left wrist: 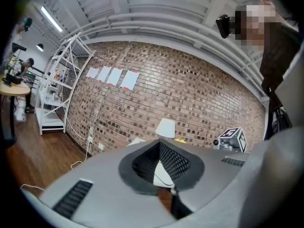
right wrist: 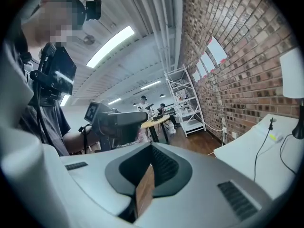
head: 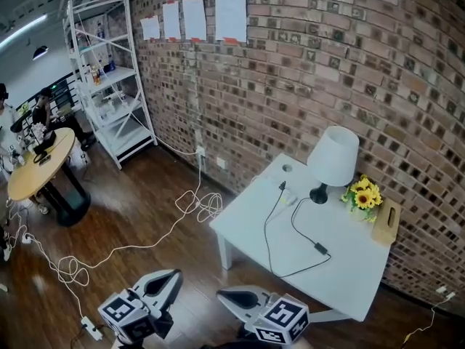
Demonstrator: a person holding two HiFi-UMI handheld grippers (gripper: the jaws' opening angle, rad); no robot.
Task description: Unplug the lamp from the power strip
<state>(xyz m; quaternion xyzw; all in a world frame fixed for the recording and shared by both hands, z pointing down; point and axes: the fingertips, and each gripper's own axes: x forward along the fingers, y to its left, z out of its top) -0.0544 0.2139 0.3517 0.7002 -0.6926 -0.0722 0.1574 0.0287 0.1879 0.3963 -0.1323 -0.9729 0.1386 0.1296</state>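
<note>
The left claw (head: 175,274) and right claw (head: 221,294) are held clenched, empty, short of the counter (head: 341,282). The lamp (head: 333,158) is set at the counter's far edge, plugged into the power strip (head: 289,197).

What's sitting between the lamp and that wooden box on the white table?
A small bunch of sunflowers stands between the lamp and the wooden box; the head view shows it.

One lamp (head: 333,158), one white table (head: 341,282), one round table (head: 29,169), one shelving rack (head: 118,75) — and four paper sheets (head: 231,14).
</note>
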